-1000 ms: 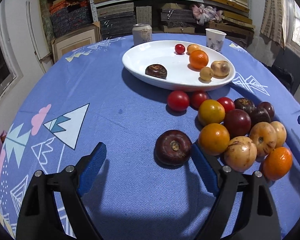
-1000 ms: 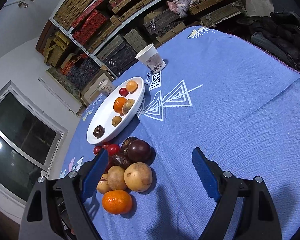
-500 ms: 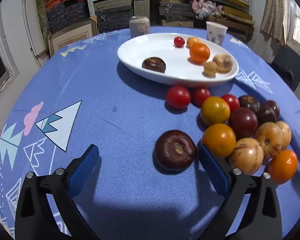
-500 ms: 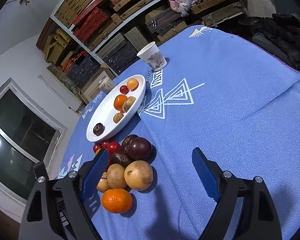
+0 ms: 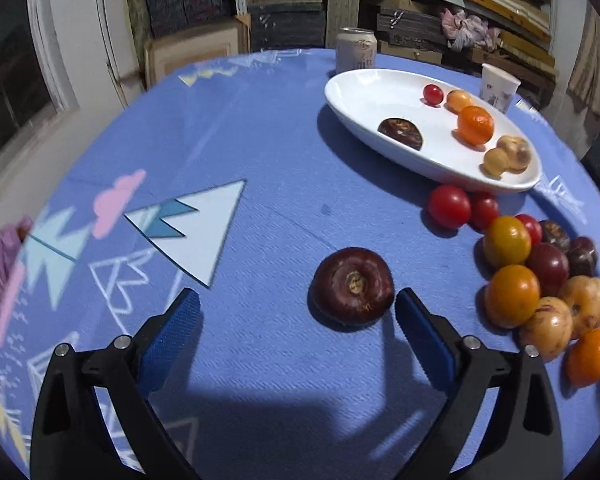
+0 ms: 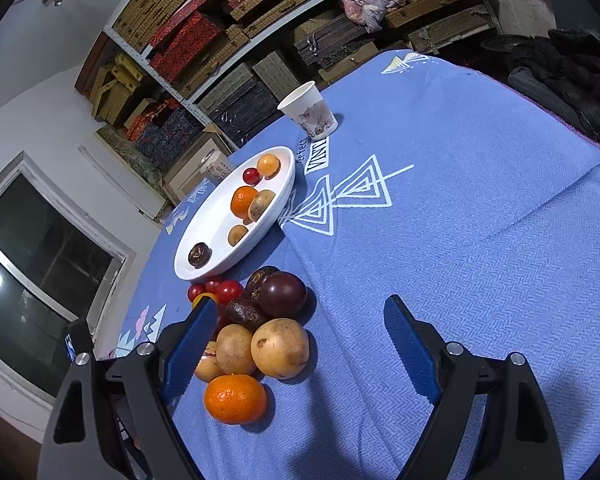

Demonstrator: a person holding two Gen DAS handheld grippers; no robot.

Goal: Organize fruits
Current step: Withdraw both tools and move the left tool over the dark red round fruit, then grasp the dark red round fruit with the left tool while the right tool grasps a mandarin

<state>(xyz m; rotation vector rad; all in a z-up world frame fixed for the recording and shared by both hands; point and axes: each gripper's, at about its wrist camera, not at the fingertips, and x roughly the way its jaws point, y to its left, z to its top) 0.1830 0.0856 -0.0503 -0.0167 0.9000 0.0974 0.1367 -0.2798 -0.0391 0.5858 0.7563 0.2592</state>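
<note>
A dark maroon fruit (image 5: 353, 285) lies alone on the blue tablecloth (image 5: 260, 128). My left gripper (image 5: 296, 300) is low over the cloth with its jaws wide but closing. The fruit sits just ahead of its fingertips, close against the right fingertip (image 5: 410, 306) and far from the left one. A pile of fruits (image 5: 540, 280) lies to the right. The white oval plate (image 5: 360, 92) holds several fruits. My right gripper (image 6: 300, 308) is open and holds nothing. Its left finger is beside the pile of fruits (image 6: 280, 344), below the plate (image 6: 212, 220).
A drink can (image 5: 356, 54) and a paper cup (image 5: 498, 86) stand behind the plate; the cup (image 6: 310, 114) also shows in the right wrist view. Shelves of boxes line the back wall. A dark jacket (image 6: 560, 76) lies beyond the table's far right edge.
My left gripper has shifted left and its jaws have widened. The dark fruit now lies farther from the pile, still by the right finger. The right gripper has kept still.
</note>
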